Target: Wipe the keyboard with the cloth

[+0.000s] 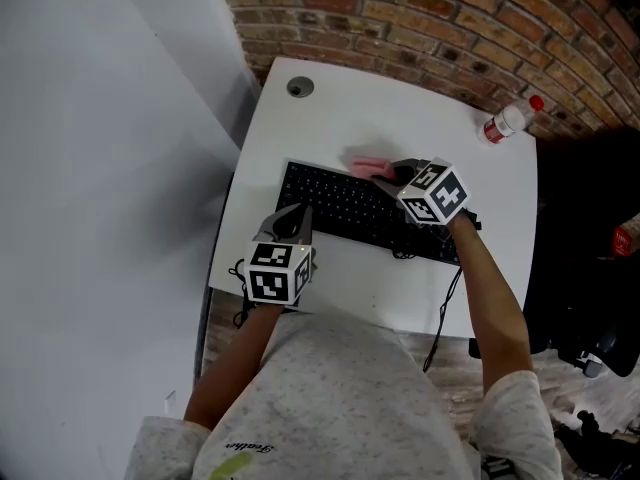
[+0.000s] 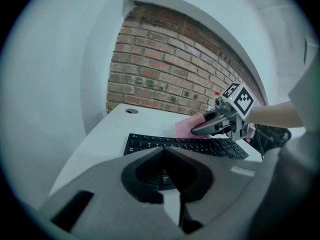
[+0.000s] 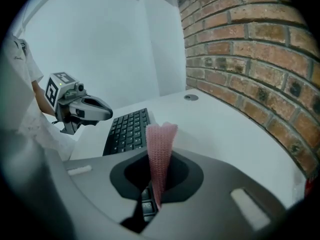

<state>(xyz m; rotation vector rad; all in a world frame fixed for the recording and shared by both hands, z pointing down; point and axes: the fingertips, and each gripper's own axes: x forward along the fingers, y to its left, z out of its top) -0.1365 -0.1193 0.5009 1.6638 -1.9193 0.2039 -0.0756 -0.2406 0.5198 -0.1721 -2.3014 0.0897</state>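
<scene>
Jaws on my R gripper (image 1: 388, 174) are clenched on the pink cloth (image 1: 364, 162); in the right gripper view I see it standing up between them as a folded strip. In the head view the cloth sits just right of centre, at the far edge of the black keyboard (image 1: 335, 200). My L gripper (image 1: 292, 216) has its jaws pressed together w/ nothing between them, at the keyboard's near-left end, lower left of centre. Keyboard lies across the white desk (image 1: 400, 108), mid-frame. Clear bottle (image 1: 508, 120) w/ red cap lies upper right, near the brick wall (image 1: 430, 18) along the top.
</scene>
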